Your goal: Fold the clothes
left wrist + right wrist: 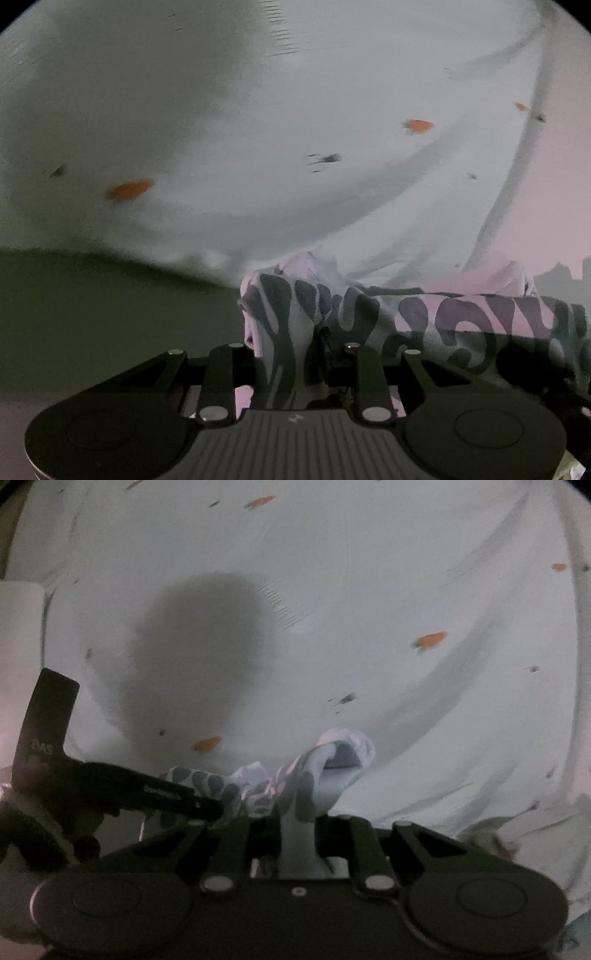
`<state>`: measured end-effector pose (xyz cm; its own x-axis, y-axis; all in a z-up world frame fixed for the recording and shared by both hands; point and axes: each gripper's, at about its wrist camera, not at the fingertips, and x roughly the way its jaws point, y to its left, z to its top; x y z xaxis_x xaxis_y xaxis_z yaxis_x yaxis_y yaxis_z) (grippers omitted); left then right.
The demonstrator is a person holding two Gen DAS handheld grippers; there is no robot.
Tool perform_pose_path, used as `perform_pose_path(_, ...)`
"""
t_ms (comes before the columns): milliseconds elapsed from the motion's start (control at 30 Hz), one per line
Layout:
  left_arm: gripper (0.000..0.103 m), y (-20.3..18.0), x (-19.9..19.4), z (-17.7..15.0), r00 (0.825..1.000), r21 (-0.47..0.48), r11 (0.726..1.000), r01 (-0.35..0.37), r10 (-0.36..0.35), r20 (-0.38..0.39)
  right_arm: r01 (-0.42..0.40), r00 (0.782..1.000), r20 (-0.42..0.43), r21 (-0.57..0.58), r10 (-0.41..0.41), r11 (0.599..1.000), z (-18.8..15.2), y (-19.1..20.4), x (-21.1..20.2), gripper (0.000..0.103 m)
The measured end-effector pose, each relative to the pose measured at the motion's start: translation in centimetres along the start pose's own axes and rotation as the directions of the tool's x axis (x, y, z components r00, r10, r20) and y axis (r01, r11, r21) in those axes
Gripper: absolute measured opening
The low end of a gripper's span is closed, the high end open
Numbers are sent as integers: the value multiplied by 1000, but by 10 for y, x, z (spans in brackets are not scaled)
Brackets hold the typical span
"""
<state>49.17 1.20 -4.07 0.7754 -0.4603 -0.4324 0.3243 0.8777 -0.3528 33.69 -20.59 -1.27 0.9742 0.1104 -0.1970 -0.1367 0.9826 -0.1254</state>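
Note:
A pale pink garment with dark wavy blotches (pixel 443 317) is bunched in front of both grippers. My left gripper (pixel 291 354) is shut on its edge, and the cloth stretches away to the right. My right gripper (pixel 295 819) is shut on another bunched part of the same garment (pixel 317 775). The left gripper also shows in the right wrist view (pixel 177 797) at the left, its jaws closed on the cloth close beside my right one. Both hold the garment just above a white sheet (pixel 369 590) with small orange and dark prints.
The white printed sheet (pixel 258 110) covers the surface and has long creases on the right. Its near edge drops to a dark floor (pixel 92 314) at the lower left. A pale boxy object (pixel 18 627) stands at the far left.

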Motion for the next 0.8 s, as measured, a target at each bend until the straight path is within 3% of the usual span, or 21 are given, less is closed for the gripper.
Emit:
perform_pose_path(333, 26, -121, 71, 41, 985, 118, 978, 170, -168, -24, 198, 976, 80, 54, -202, 979, 22, -101, -31, 15)
perform_pose_path(633, 25, -247, 182, 82, 981, 243, 951, 193, -179, -78, 256, 949, 108, 274, -294, 927, 15, -245, 6, 15)
perform_pose_path(733, 25, -308, 231, 103, 972, 323, 917, 232, -206, -112, 295, 925, 129, 344, -357, 891, 9, -297, 17, 15)
perform_pose_path(800, 26, -358, 270, 112, 958, 396, 873, 285, -247, -145, 329, 898, 122, 453, -423, 829, 0, -342, 22, 15)
